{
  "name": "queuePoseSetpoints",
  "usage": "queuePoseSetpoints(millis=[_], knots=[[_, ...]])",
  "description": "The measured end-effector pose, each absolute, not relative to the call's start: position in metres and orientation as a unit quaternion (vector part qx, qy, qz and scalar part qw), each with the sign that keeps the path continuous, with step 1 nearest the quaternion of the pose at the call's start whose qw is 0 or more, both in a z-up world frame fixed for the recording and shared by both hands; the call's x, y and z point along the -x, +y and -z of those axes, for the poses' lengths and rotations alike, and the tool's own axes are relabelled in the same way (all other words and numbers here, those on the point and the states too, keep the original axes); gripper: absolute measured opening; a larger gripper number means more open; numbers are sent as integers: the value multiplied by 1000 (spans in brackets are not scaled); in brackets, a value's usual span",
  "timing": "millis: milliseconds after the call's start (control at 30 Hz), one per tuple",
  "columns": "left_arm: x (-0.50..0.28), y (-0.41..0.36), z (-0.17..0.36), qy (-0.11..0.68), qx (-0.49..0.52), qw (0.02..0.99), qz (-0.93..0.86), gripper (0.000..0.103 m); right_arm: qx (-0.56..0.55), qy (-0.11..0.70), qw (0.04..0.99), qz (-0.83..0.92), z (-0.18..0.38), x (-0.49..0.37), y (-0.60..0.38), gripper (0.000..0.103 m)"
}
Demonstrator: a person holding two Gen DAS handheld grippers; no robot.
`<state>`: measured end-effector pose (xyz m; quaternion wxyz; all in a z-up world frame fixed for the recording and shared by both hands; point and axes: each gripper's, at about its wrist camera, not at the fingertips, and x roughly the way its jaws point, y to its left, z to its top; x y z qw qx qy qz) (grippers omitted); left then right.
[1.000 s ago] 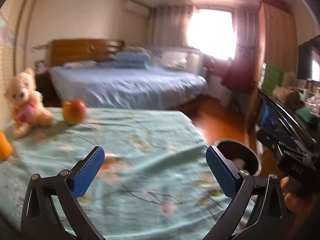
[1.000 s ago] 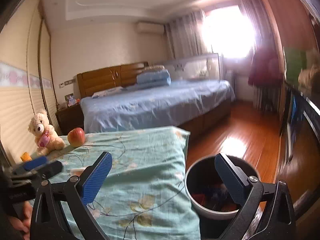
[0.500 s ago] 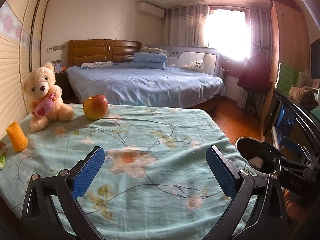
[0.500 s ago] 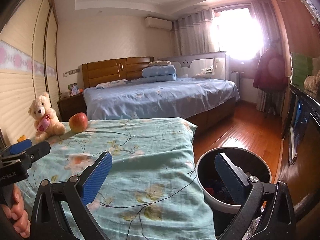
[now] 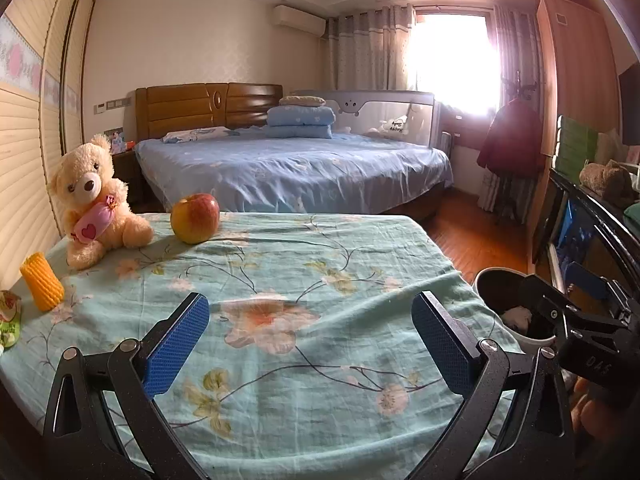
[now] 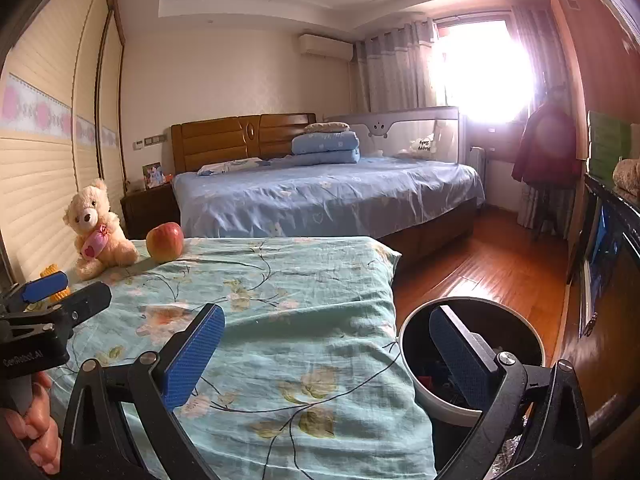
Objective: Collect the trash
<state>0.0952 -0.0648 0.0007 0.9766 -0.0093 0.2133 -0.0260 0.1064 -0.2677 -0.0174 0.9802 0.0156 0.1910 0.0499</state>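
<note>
Left gripper [image 5: 310, 334] and right gripper [image 6: 326, 354]: jaws spread, empty, over near tablecloth [image 5: 280, 264]. Bin [image 6: 472, 360] near right. Apple [image 5: 195, 218], teddy bear [image 5: 94, 204] far left.

Teal floral tablecloth [image 5: 304, 264] (apple [image 5: 195, 218] seemingly red-yellow)

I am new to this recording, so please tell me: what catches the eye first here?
The teddy bear sits at the far left of the flowered tablecloth, with the red-yellow apple just right of it. The trash bin stands on the floor beside the table's right edge.
</note>
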Motion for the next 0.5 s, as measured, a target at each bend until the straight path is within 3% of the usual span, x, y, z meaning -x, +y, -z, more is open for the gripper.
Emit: queuePoseSetpoints(millis=[500], knots=[[-92, -64, -1, 207, 9, 978, 18, 103, -19, 192, 980, -53, 15, -104, -268, 103]])
